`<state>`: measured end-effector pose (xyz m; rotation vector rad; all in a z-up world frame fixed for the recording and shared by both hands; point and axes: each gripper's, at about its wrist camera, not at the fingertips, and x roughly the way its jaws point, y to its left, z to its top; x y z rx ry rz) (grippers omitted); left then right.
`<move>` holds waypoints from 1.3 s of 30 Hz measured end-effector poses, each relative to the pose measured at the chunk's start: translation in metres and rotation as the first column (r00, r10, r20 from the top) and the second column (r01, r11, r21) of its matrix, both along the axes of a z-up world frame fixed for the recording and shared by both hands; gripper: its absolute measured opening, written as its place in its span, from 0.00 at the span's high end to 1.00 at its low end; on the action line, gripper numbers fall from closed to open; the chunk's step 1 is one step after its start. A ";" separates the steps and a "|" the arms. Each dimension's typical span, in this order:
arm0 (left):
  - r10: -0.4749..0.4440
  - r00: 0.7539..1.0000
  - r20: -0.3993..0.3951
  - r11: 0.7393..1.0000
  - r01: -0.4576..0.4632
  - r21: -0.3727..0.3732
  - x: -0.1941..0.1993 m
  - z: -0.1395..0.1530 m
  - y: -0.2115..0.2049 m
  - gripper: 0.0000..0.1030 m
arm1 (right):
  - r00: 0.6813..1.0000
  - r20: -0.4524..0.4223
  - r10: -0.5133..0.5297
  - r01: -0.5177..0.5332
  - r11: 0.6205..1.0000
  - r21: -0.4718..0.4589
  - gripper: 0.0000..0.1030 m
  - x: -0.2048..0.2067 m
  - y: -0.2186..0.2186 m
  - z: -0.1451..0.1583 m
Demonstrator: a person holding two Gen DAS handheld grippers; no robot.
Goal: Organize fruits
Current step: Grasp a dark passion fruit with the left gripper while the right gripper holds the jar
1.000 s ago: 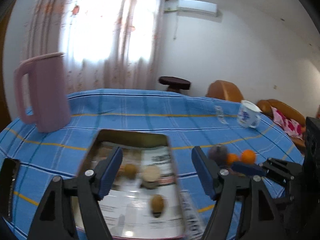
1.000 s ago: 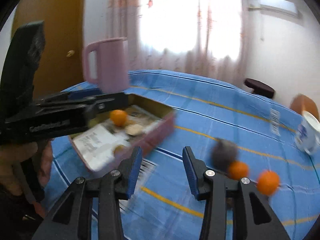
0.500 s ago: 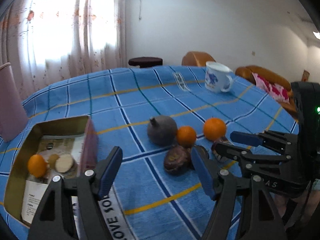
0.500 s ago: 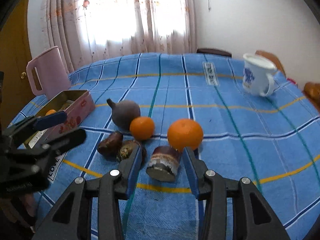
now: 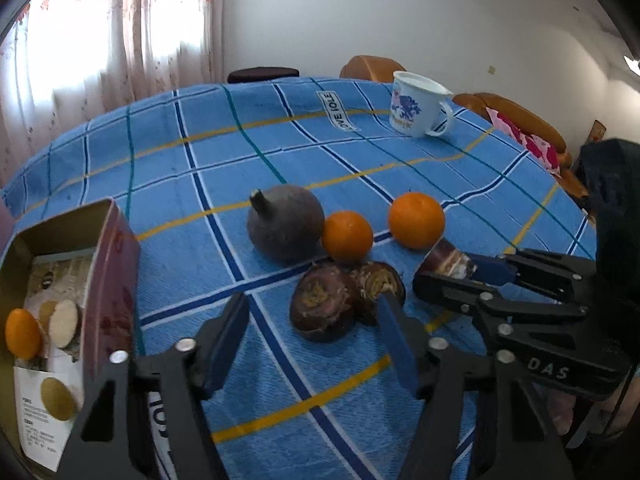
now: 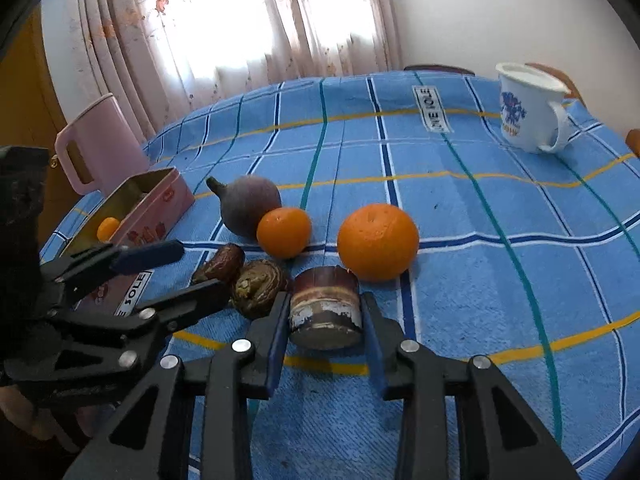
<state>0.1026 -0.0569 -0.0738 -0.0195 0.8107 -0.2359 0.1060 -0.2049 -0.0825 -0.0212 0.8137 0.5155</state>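
Far left, pink jug (image 6: 105, 142) stands at the table (image 6: 500, 280) edge, the open tin (image 6: 148, 204) just in front of it, holding a small orange (image 5: 22, 334) and a pale cut piece (image 5: 64, 323). Left gripper (image 5: 312, 334) hovers low by the tin, fingers wide apart, nothing between them; right fingertip overlaps the near edge of the brown fruits. Centre: purple stemmed fruit (image 6: 249, 209), a tangerine (image 6: 284, 232) touching its right side. In front of those, two brown wrinkled fruits (image 5: 324, 306) (image 5: 378, 285) lie touching each other. Next right, brown cylinder piece (image 6: 326, 306) sits between the right gripper (image 6: 325, 322) fingers, both pads at its sides; whether it is lifted off the cloth, cannot tell. Large orange (image 6: 378, 242) just behind the cylinder. Far right, white mug (image 6: 528, 114) with blue print, well apart from the fruit.
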 end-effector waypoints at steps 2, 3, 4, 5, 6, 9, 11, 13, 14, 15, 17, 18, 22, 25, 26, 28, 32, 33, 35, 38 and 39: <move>-0.017 0.999 -0.029 1.000 0.017 -0.024 0.003 -0.003 0.001 0.51 | 1.000 -0.004 0.003 -0.003 1.000 0.004 0.65 0.000 0.000 0.000; -0.025 0.999 -0.035 0.998 0.023 -0.050 0.004 -0.004 0.002 0.54 | 1.000 -0.006 0.005 -0.005 1.000 0.010 0.65 -0.001 -0.001 0.001; -0.025 0.999 -0.041 0.998 0.022 -0.067 0.004 -0.005 0.005 0.57 | 1.000 -0.008 0.007 -0.007 1.000 0.019 0.65 0.000 -0.002 0.001; -0.026 0.999 -0.044 0.997 0.023 -0.078 0.004 -0.005 0.005 0.59 | 1.000 -0.011 0.008 -0.007 1.000 0.027 0.65 0.000 -0.003 0.001; -0.028 0.999 -0.045 0.996 0.024 -0.082 0.004 -0.005 0.006 0.62 | 1.000 -0.014 0.009 -0.008 0.999 0.036 0.65 0.001 -0.004 0.001; -0.030 0.999 -0.037 0.997 0.027 -0.079 0.001 -0.004 0.006 0.63 | 1.000 -0.014 0.013 -0.012 0.998 0.061 0.65 0.001 -0.007 0.001; -0.028 0.999 -0.023 0.997 0.026 -0.079 -0.001 -0.002 0.007 0.63 | 1.000 -0.005 0.014 -0.013 0.998 0.066 0.65 0.000 -0.007 0.003; -0.025 1.000 -0.002 0.997 0.025 -0.073 -0.005 0.001 0.008 0.63 | 1.000 0.017 0.023 -0.024 0.997 0.075 0.65 -0.004 -0.006 0.005; -0.024 1.000 0.009 0.997 0.025 -0.070 -0.007 0.003 0.008 0.63 | 0.999 0.025 0.020 -0.022 0.997 0.074 0.65 -0.005 -0.006 0.006; -0.022 1.000 0.016 0.998 0.023 -0.066 -0.008 0.004 0.008 0.63 | 0.999 0.030 0.018 -0.020 0.997 0.072 0.65 -0.006 -0.006 0.007; -0.020 0.999 0.027 0.998 0.022 -0.064 -0.009 0.006 0.008 0.63 | 0.999 0.037 0.021 -0.024 0.997 0.075 0.65 -0.007 -0.006 0.008; -0.020 0.999 0.032 0.998 0.022 -0.065 -0.010 0.007 0.009 0.63 | 0.999 0.043 0.022 -0.025 0.997 0.079 0.65 -0.008 -0.007 0.009; -0.008 0.998 0.063 0.997 0.012 -0.075 -0.013 0.010 0.012 0.63 | 0.997 0.073 0.021 -0.027 0.996 0.081 0.65 -0.012 -0.007 0.012; 0.003 0.996 0.092 0.997 0.004 -0.074 -0.017 0.013 0.012 0.63 | 0.994 0.103 0.026 -0.034 0.997 0.076 0.65 -0.016 -0.006 0.015; 0.006 0.995 0.101 0.997 0.001 -0.071 -0.018 0.014 0.012 0.63 | 0.994 0.110 0.026 -0.034 0.997 0.073 0.65 -0.017 -0.006 0.015; 0.012 0.993 0.119 0.998 -0.004 -0.065 -0.020 0.016 0.012 0.63 | 0.992 0.124 0.027 -0.035 0.997 0.067 0.65 -0.020 -0.005 0.016; 0.024 0.986 0.163 0.998 -0.016 -0.055 -0.027 0.021 0.012 0.63 | 0.988 0.153 0.028 -0.038 0.997 0.062 0.65 -0.023 -0.004 0.019; 0.026 0.985 0.172 0.998 -0.017 -0.054 -0.028 0.021 0.011 0.63 | 0.987 0.158 0.027 -0.038 0.997 0.063 0.65 -0.024 -0.005 0.020; 0.034 0.981 0.191 0.998 -0.024 -0.050 -0.030 0.023 0.012 0.63 | 0.985 0.171 0.028 -0.039 0.997 0.065 0.65 -0.025 -0.005 0.021; 0.041 0.975 0.217 0.998 -0.032 -0.046 -0.034 0.026 0.012 0.63 | 0.981 0.190 0.026 -0.040 0.997 0.066 0.65 -0.028 -0.005 0.022; 0.046 0.973 0.225 0.998 -0.036 -0.044 -0.036 0.027 0.013 0.63 | 0.980 0.195 0.026 -0.039 0.997 0.065 0.65 -0.029 -0.005 0.023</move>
